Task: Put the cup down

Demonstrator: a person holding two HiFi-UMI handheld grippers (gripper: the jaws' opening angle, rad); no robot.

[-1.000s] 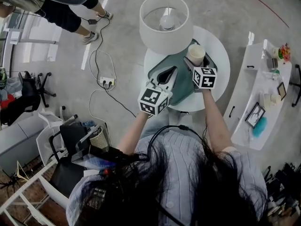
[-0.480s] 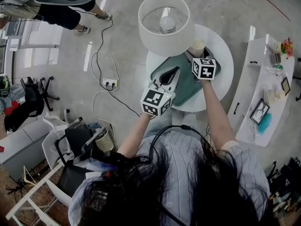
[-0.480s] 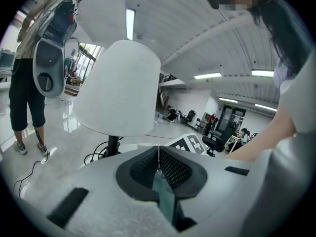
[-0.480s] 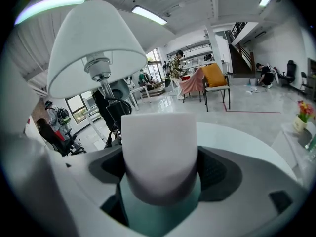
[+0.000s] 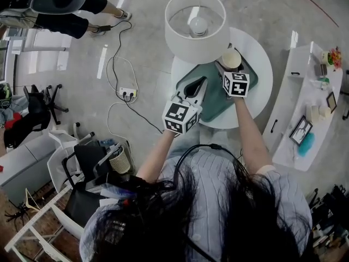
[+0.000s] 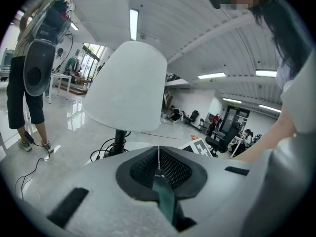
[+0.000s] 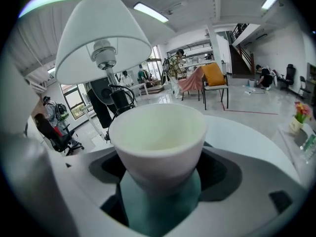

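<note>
A cream cup [image 5: 231, 58] [image 7: 158, 137] sits upright between the jaws of my right gripper [image 5: 229, 66] [image 7: 158, 174], which is shut on its lower part. Under it lies a teal cloth [image 5: 215, 100] [image 7: 160, 206] spread on the round white table [image 5: 256, 59]. The cup is close to the foot of the white-shaded lamp [image 5: 197, 26] [image 7: 101, 33]. My left gripper [image 5: 200, 83] [image 6: 158, 169] is at the cloth's near-left edge, jaws shut with a strip of teal cloth [image 6: 165, 201] pinched between them. Whether the cup's base touches the cloth is hidden.
The lamp shade [image 6: 126, 88] overhangs the table's far left. A white sideboard [image 5: 308, 108] with small items stands to the right. A power strip and cables [image 5: 125, 94] lie on the floor at left, a person [image 5: 60, 4] stands beyond them, and chairs [image 5: 87, 162] are at lower left.
My right gripper has carried the cup a little farther across the table, toward the lamp's foot. The left gripper has stayed at the cloth's edge.
</note>
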